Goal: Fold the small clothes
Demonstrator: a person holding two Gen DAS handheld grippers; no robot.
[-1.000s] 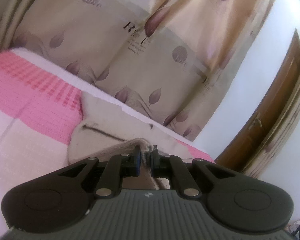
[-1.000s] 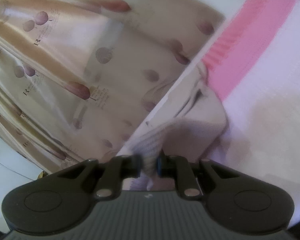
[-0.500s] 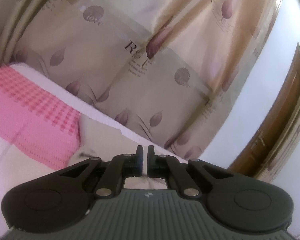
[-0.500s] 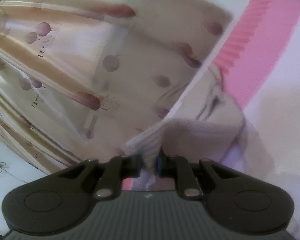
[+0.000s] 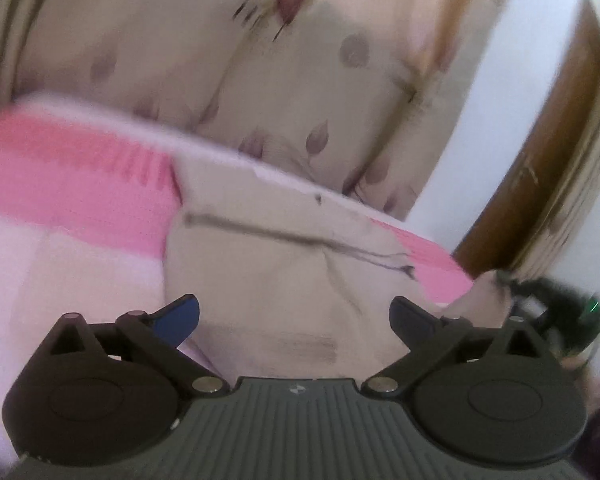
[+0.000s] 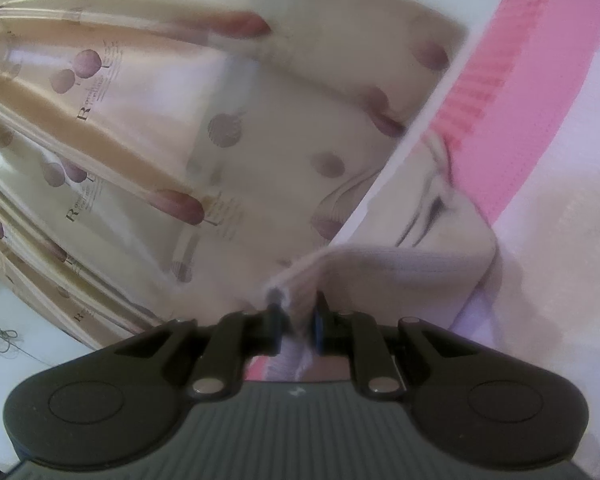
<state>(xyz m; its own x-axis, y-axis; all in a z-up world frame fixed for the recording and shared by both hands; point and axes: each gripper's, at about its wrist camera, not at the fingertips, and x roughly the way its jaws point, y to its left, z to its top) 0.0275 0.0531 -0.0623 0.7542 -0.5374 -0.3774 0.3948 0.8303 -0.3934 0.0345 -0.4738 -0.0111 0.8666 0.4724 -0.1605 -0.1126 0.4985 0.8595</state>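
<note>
Opening left tool [image 5: 294, 316] above garment [image 5: 268, 264]; right tool [image 6: 296, 318] pinching its hem.

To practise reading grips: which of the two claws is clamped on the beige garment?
The right claw: its pads pinch a raised ribbed edge of the beige garment. The left claw is opening wide, nothing pressed between its pads.

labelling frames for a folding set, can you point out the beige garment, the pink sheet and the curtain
beige garment [image 5: 284, 264], left wrist view, flat middle of the cloth
pink sheet [image 5: 72, 196], left wrist view, bright pink band
curtain [image 6: 260, 152], right wrist view, pale panel with leaf print
</note>
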